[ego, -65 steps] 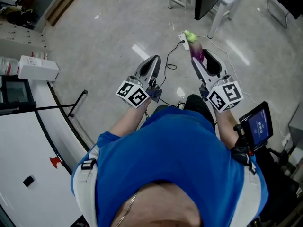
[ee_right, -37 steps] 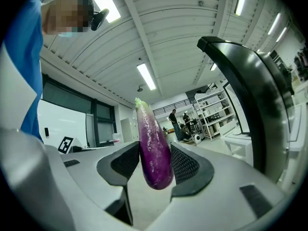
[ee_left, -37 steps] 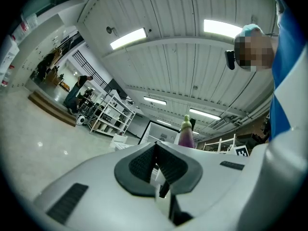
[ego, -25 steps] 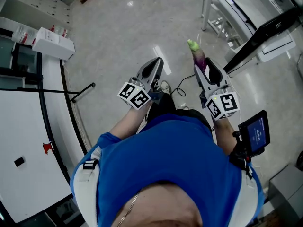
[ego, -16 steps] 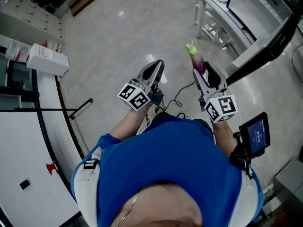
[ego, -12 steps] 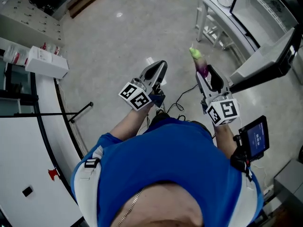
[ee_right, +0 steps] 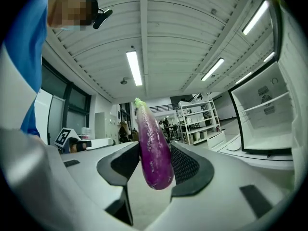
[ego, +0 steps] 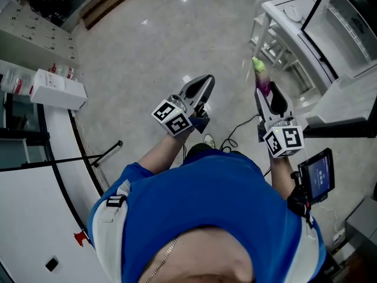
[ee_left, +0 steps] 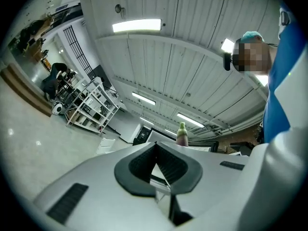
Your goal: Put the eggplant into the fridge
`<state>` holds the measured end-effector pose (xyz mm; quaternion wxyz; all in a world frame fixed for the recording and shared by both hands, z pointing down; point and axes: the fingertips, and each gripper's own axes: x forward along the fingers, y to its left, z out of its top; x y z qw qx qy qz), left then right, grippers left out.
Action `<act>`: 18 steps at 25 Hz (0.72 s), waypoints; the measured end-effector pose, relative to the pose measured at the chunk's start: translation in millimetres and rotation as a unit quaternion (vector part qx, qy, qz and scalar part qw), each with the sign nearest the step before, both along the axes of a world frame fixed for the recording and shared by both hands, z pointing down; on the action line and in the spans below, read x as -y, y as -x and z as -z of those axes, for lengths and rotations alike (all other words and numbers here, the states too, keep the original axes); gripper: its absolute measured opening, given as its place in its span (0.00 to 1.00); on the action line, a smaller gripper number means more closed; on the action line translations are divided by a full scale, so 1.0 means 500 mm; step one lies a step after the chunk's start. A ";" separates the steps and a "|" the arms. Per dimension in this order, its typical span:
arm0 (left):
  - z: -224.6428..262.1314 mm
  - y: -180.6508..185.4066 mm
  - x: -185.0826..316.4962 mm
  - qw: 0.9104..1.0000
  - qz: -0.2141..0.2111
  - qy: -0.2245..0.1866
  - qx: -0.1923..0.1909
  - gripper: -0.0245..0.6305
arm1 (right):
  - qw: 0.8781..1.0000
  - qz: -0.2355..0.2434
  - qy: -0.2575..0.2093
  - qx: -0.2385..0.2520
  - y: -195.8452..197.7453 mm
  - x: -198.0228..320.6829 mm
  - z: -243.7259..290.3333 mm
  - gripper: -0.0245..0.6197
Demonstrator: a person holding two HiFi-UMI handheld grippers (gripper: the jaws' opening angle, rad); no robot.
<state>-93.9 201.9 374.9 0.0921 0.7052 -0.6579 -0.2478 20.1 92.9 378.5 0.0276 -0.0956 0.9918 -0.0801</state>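
Jaws of right gripper (ee_right: pixel 155 159) clamp one eggplant (ee_right: pixel 152 137).

The person wears a bright blue short-sleeved shirt (ego: pixel 206 205), a pale grey shoulder strap with a black buckle (ego: pixel 115 200) and a thin metal neck chain (ego: pixel 164 257). The left gripper (ego: pixel 206 80) and right gripper (ego: pixel 266 93) have smooth pale grey shells, and dark ribbed pads (ee_right: pixel 185 165) line the jaws. Behind each pair of jaws sits a white cube with black square markers (ego: pixel 174 117). Further back behind the right jaws, a small black-framed screen glowing blue (ego: pixel 318 173) sits on a black mount.
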 end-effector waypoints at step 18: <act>-0.011 0.199 0.013 0.999 -0.046 -0.005 -0.009 0.05 | 0.998 -0.058 -0.007 -0.023 0.171 -0.023 -0.009 0.36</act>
